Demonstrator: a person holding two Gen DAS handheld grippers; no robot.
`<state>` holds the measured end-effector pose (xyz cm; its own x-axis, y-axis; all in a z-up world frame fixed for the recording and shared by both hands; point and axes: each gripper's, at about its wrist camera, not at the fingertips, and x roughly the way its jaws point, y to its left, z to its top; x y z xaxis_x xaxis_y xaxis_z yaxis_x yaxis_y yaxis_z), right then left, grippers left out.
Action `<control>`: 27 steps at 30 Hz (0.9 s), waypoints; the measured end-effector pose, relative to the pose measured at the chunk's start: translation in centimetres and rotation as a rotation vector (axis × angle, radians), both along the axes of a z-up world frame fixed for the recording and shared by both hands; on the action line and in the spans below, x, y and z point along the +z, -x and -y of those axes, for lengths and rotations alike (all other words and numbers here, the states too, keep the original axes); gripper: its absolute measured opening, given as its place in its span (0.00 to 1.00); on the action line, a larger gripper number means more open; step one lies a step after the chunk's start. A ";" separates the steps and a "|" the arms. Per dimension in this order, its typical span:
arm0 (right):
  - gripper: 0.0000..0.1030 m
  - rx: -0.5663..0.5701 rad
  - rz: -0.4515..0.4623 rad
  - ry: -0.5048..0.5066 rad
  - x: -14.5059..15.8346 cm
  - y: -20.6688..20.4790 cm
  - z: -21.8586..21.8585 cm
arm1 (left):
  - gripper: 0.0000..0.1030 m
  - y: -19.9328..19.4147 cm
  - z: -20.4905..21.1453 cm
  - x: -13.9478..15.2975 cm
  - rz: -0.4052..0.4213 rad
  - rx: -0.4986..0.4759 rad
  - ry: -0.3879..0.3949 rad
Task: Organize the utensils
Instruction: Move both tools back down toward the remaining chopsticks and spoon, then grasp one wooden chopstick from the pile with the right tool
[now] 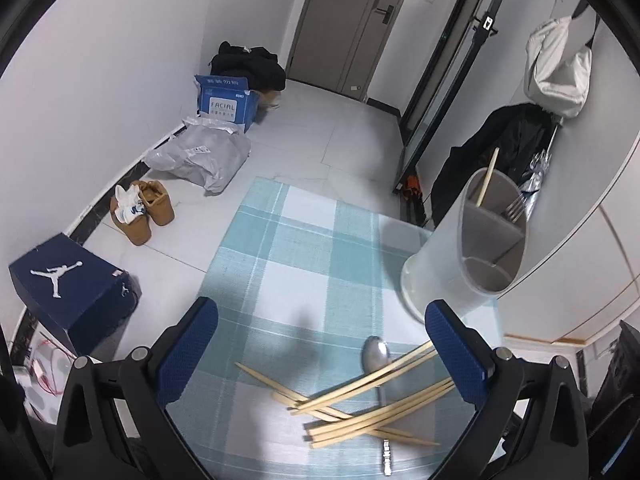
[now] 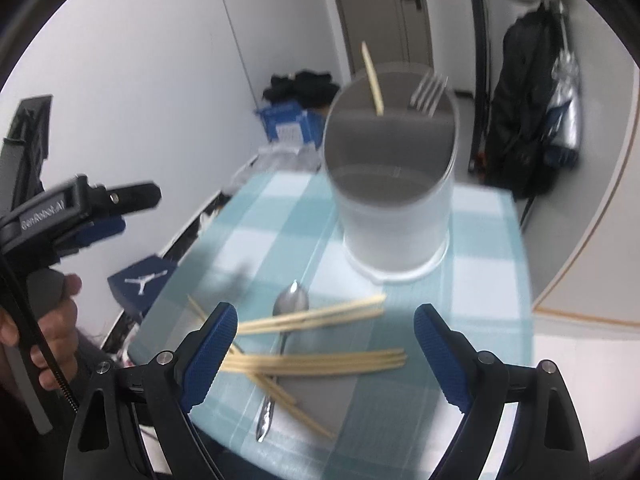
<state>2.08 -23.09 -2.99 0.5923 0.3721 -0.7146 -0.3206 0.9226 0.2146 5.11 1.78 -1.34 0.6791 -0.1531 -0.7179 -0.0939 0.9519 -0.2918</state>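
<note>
- Surface [image 1: 296,240] under a teal-and-white checked cloth carries everything the task concerns; it stands in a room corner, with shoe boxes and bags on the floor beyond, none of them part of the job.
- Utensil holder [image 2: 394,208], a frosted white cylinder with inner dividers, stands upright at the far right of the cloth, near enough that loose pieces can be dropped in from above. One chopstick and a fork [image 2: 430,90] already stand in its far compartments, probably sorted by kind; the nearest compartment looks empty.
- Left gripper [image 1: 320,364] has its blue-padded fingers spread wide and holds nothing; it hangs over the pile with nothing pressed between the pads, which suggests an approach rather than a grip.
- Right gripper [image 2: 324,356] is likewise wide open and empty, angled down at the same pile; several sticks lie in the gap between its fingers, though whether a pad touches them I cannot tell through the blur.
- Loose chopsticks [image 1: 372,412] lie crossed in a heap on the near part of the cloth, some of them over the spoon, so that lifting a single one cleanly looks awkward.
- Metal spoon [image 2: 290,304] lies flat under the sticks, bowl pointing toward the holder.
</note>
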 end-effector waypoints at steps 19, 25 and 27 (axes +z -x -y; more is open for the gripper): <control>0.36 -0.211 -0.407 -0.161 -8.1 -7.0 1.1 | 0.99 -0.8 -2.7 -1.4 -0.106 0.013 0.137; 0.22 -0.231 -0.391 -0.147 -7.9 -7.4 -0.1 | 0.99 -0.9 -3.5 -1.5 -0.112 0.031 0.162; 0.16 -0.236 -0.383 -0.155 -8.1 -7.8 -0.6 | 0.99 -1.0 -3.6 -1.6 -0.119 0.038 0.168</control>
